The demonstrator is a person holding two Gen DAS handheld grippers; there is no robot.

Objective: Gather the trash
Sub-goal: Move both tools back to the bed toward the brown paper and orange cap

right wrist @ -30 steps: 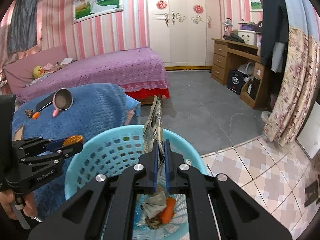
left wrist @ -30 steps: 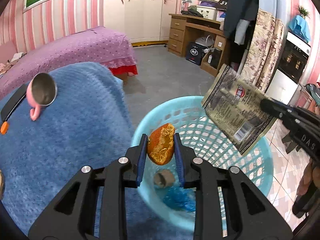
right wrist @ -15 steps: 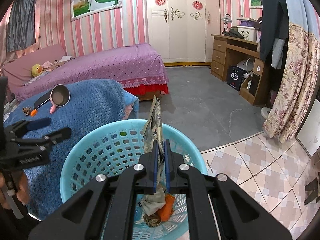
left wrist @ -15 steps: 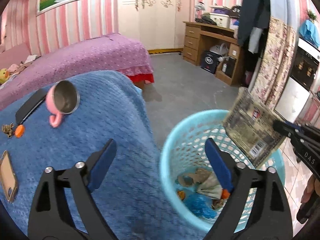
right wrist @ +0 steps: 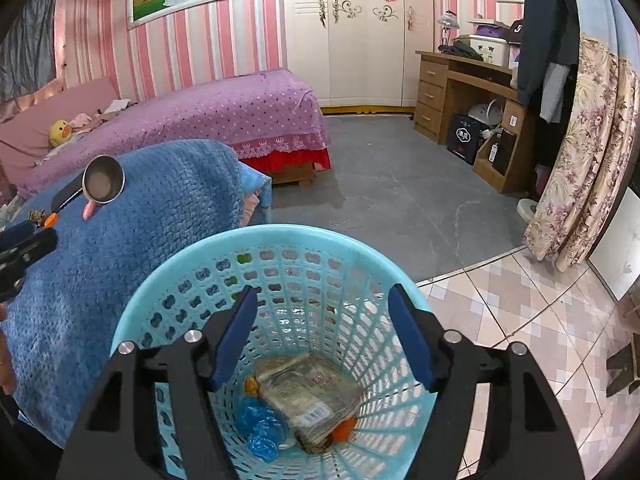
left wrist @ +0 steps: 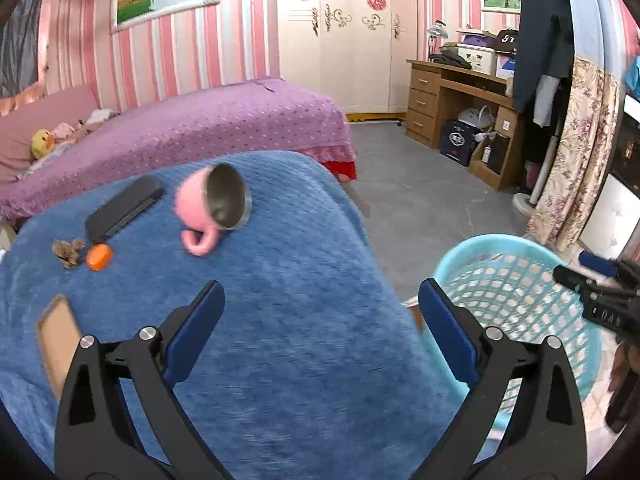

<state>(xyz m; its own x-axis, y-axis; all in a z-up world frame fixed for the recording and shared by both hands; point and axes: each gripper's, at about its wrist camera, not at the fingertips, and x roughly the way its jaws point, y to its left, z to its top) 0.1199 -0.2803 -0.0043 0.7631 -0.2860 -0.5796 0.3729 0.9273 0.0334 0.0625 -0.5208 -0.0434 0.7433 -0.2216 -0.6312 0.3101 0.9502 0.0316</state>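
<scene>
Above the perforated turquoise plastic basket [right wrist: 276,240], the right gripper [right wrist: 324,336] had just been opening, nothing between its jaws; the flat printed foil packet [right wrist: 308,396] lay inside. The left gripper [left wrist: 320,332] gaped wide, empty, over the nubby blue blanket [left wrist: 280,264].

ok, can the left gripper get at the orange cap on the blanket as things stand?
Probably yes. The left gripper is open and empty over the blue blanket. The orange cap lies exposed ahead to its left, with only a brown scrap beside it, nothing covering it.
</scene>
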